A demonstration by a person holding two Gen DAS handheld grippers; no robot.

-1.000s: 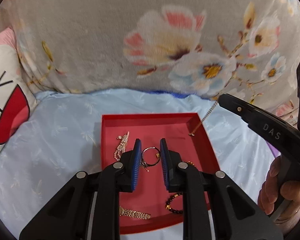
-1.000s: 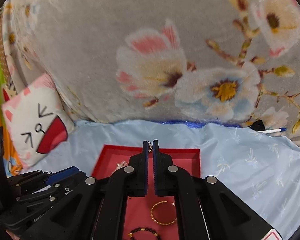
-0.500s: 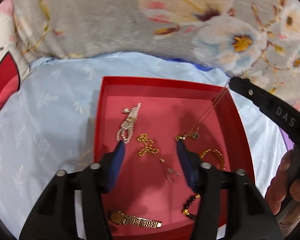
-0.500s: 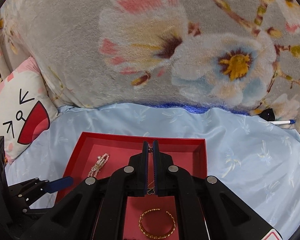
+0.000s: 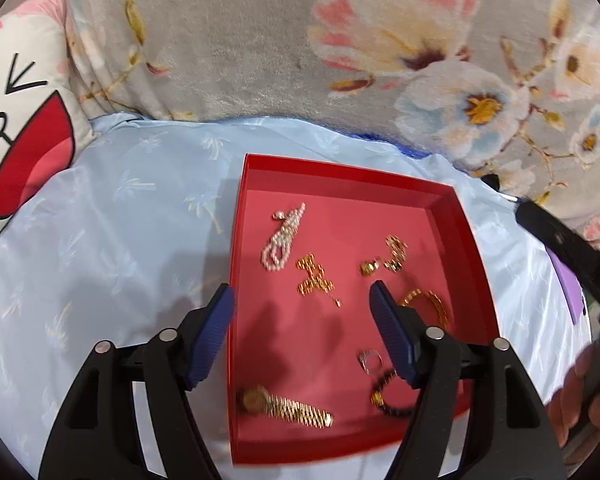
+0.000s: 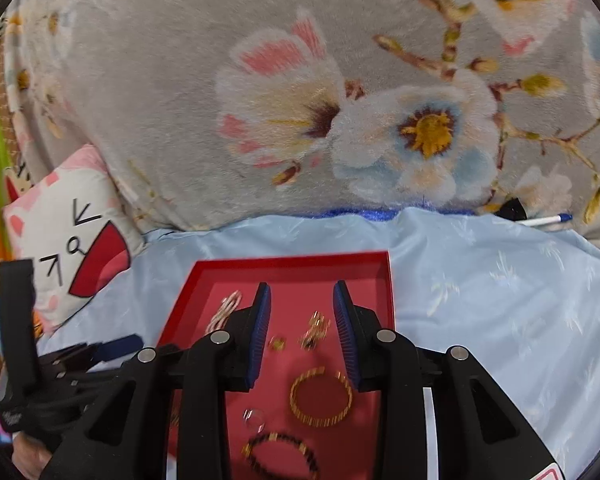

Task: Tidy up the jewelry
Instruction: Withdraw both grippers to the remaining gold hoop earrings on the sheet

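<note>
A red tray (image 5: 466,236) lies on pale blue cloth and holds jewelry: a pearl strand (image 5: 282,238), a gold chain (image 5: 316,280), a gold pendant necklace (image 5: 388,258), a gold bangle (image 5: 428,304), a silver ring (image 5: 370,360), a dark bead bracelet (image 5: 388,396) and a gold watch (image 5: 284,404). My left gripper (image 5: 302,320) is open and empty above the tray. My right gripper (image 6: 300,320) is open and empty over the necklace (image 6: 314,330), with the bangle (image 6: 320,400) and the tray (image 6: 388,280) below it.
A grey floral blanket (image 5: 260,40) rises behind the tray. A white and red cartoon pillow (image 5: 20,128) lies at the left. A pen (image 6: 548,220) lies at the back right. A purple object (image 5: 568,284) sits right of the tray.
The left gripper opened and dropped the silver ring into the tray. The right gripper opened and let go of the pendant necklace, which now lies in the tray.
</note>
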